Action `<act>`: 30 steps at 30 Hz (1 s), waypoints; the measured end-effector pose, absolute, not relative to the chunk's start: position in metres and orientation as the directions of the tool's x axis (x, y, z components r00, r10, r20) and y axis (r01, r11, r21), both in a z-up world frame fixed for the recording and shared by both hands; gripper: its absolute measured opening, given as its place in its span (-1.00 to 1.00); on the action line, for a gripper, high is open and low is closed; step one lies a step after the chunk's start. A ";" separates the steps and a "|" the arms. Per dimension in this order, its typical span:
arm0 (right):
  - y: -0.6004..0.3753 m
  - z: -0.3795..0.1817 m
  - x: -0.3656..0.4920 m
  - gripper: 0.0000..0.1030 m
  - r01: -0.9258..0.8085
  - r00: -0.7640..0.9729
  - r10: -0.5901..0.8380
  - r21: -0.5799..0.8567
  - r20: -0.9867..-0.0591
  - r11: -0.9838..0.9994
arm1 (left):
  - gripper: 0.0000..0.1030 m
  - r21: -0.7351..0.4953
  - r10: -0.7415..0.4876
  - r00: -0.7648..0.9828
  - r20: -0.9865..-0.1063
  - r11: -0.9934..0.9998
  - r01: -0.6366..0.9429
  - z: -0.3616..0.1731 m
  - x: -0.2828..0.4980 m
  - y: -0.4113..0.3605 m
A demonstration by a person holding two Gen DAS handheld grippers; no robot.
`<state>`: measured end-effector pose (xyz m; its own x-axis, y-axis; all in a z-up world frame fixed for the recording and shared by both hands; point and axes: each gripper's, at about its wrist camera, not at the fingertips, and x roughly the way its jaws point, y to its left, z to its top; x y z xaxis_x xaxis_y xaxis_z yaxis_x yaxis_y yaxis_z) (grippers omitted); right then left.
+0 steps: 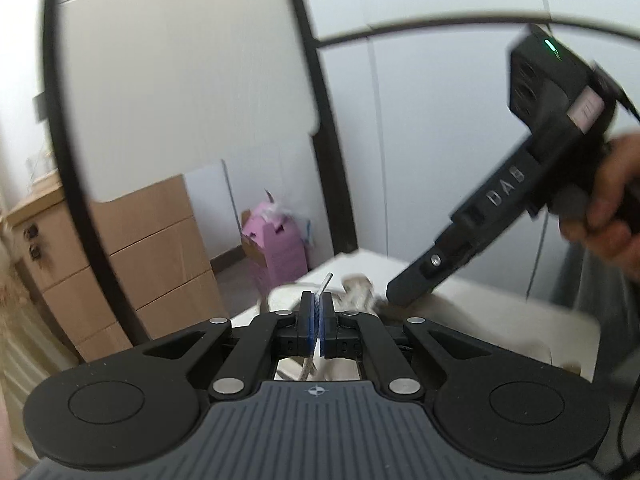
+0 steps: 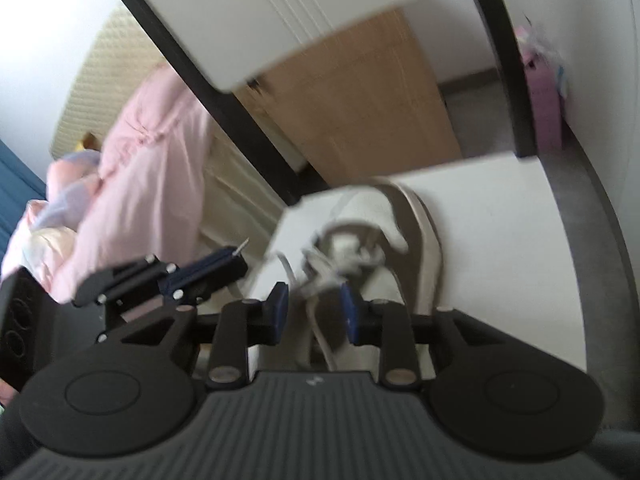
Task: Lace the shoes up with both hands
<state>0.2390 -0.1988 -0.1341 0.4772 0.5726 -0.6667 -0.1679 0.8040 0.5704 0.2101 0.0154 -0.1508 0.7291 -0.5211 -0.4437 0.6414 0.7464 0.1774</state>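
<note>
In the left wrist view, the left tool (image 1: 319, 322) sits in the lower centre of the frame with its two blue pads pressed together on a shoelace (image 1: 325, 285). The stiff tip of the lace stands out above the pads, and the rest of it hangs down below them.

The right tool (image 1: 404, 294) comes in from the upper right of this frame, held by a hand (image 1: 608, 216), and its tip is low over the shoe (image 1: 356, 292), which looks blurred here.

In the right wrist view, the right tool (image 2: 316, 312) is in the lower centre, and its blue pads stand apart with nothing clamped between them. The shoe (image 2: 400, 240), white with grey-brown panels, lies on the white worktop (image 2: 500, 248) just beyond the pads, and loose laces cross its middle. One strand runs down between the open pads.

The left tool (image 2: 236, 258) appears at the centre left of this frame, closed, with the lace tip (image 2: 242, 246) showing at its end.

A wooden cabinet (image 2: 360, 96) fills the upper centre, and pink bedding (image 2: 140, 184) lies at the left.
</note>
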 end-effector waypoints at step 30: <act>-0.260 -0.196 0.229 -0.39 0.301 0.526 0.717 0.888 -0.458 0.346 | -0.95 0.482 -0.482 0.720 -0.500 0.536 0.694 -0.184 0.196 -0.037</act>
